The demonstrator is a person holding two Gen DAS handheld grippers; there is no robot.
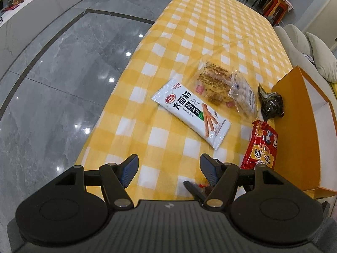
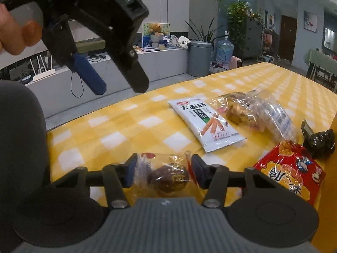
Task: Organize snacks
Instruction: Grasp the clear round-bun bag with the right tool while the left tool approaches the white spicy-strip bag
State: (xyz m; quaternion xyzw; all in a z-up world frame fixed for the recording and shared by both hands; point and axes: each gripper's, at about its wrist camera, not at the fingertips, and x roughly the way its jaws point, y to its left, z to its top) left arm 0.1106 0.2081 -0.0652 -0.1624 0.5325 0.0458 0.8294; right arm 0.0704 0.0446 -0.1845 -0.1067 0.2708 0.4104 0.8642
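Observation:
My right gripper (image 2: 165,172) is shut on a clear-wrapped brown snack (image 2: 168,176) near the front edge of the yellow checked table (image 2: 118,126), its pads pressing the wrapper on both sides. My left gripper (image 1: 169,170) is open and empty, hanging above the table; the right wrist view shows the left gripper (image 2: 117,84) at upper left. Beyond lie a white snack packet (image 1: 190,113) (image 2: 205,124), a clear bag of brown snacks (image 1: 214,84), a clear bag of pale nuts (image 1: 244,97), a dark packet (image 1: 271,105) and a red packet (image 1: 262,145) (image 2: 292,172).
An open orange box (image 1: 299,126) stands on the table's right side, beside the red and dark packets. A pale sofa (image 1: 294,40) lies behind it. Grey tiled floor (image 1: 63,73) runs along the table's left edge. A grey bin (image 2: 199,59) stands beyond the table.

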